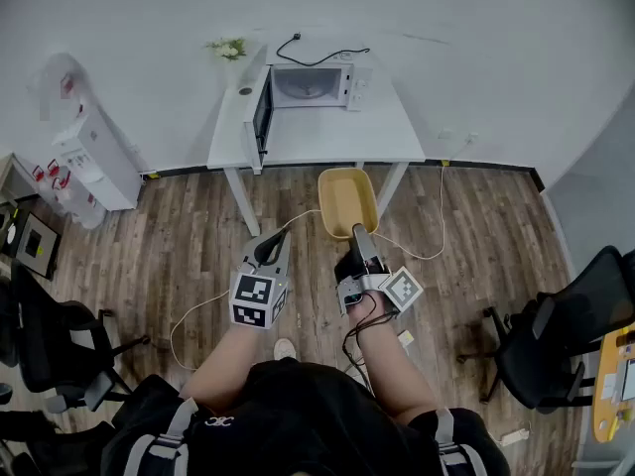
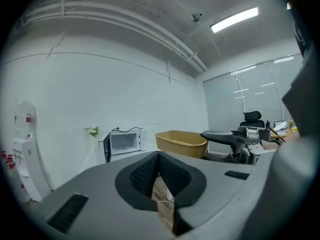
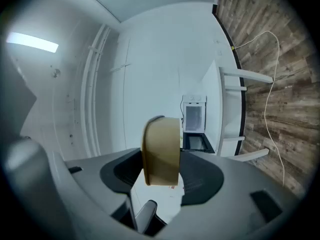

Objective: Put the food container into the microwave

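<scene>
Food container point(image 1: 346, 201), a yellow tub, hangs at mid-frame over the wood floor point(image 1: 179, 246), its near rim clenched by the right gripper's point(image 1: 359, 234) fingers. Left gripper point(image 1: 270, 253) fingers are pressed together on nothing. Microwave point(image 1: 308, 85) stands door-open on the tabletop point(image 1: 327, 142) at upper centre.

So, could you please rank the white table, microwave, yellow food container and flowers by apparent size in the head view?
Largest to smallest:
1. white table
2. microwave
3. yellow food container; it sits nearer the camera, so its rank against the microwave is unsure
4. flowers
</scene>
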Action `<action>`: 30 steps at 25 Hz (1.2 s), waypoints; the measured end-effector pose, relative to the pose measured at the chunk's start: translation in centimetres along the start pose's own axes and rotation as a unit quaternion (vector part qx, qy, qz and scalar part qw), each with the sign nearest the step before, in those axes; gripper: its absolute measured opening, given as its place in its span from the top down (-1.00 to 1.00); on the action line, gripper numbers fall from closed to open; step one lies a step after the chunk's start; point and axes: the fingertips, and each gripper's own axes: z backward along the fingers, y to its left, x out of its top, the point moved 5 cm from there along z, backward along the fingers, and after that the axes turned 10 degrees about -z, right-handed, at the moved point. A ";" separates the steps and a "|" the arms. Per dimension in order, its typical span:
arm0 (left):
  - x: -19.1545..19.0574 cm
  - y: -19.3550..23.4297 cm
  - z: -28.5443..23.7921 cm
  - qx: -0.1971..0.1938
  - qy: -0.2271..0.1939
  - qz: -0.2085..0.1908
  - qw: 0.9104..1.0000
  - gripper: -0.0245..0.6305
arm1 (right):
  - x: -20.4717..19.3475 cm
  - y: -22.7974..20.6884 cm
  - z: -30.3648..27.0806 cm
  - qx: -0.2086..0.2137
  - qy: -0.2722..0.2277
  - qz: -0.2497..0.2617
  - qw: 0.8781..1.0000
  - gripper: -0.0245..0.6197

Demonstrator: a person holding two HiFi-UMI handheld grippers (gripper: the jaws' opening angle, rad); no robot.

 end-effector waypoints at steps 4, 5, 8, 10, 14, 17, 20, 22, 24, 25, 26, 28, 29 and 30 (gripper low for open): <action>0.0 -0.2 0.6 0.003 -0.001 -0.002 1.000 0.92 | -0.5 0.5 0.5 0.005 0.003 0.000 1.000 0.21; 0.0 -0.2 0.7 0.003 -0.001 -0.001 1.000 0.92 | -0.6 0.5 0.5 0.004 0.004 -0.001 1.000 0.21; 0.1 -0.2 0.7 0.003 -0.001 0.007 1.000 0.92 | -0.6 0.5 0.5 0.003 0.006 -0.003 1.000 0.21; 0.2 -0.2 0.7 0.002 -0.001 0.012 1.000 0.92 | -0.8 0.6 0.4 0.006 0.007 -0.002 1.000 0.21; 0.1 0.2 0.7 0.004 -0.001 0.010 1.000 0.92 | -1.0 0.5 0.0 0.004 0.006 0.000 1.000 0.21; -0.1 0.7 0.5 0.005 -0.002 0.011 1.000 0.92 | -1.2 0.0 -0.4 0.003 0.008 -0.002 1.000 0.21; -0.4 1.5 0.2 0.005 -0.003 0.012 1.000 0.92 | -1.5 -0.4 -1.0 0.000 0.006 -0.007 1.000 0.20; -0.6 2.3 0.0 0.004 -0.003 0.014 1.000 0.92 | -1.7 -0.6 -1.8 0.000 0.003 -0.006 1.000 0.20; -0.7 3.1 -0.4 0.004 -0.005 0.016 1.000 0.92 | -1.9 -0.7 -2.6 0.002 0.001 -0.005 1.000 0.20; -0.7 3.6 -0.6 0.003 -0.006 0.016 1.000 0.92 | -2.0 -0.8 -3.0 0.004 -0.001 -0.007 1.000 0.20; -0.8 4.0 -0.7 0.001 -0.007 0.016 1.000 0.92 | -2.0 -0.9 -3.4 0.007 -0.004 -0.009 1.000 0.20; -0.9 5.1 -0.9 -0.001 -0.010 0.014 1.000 0.92 | -2.4 -1.2 -4.2 0.011 -0.012 -0.014 1.000 0.20; -1.1 5.7 -1.0 -0.002 -0.011 0.014 1.000 0.92 | -2.6 -1.4 -4.5 0.012 -0.018 -0.015 1.000 0.20; -1.3 6.3 -1.0 -0.003 -0.013 0.014 1.000 0.92 | -2.8 -1.6 -4.9 0.015 -0.024 -0.017 0.999 0.20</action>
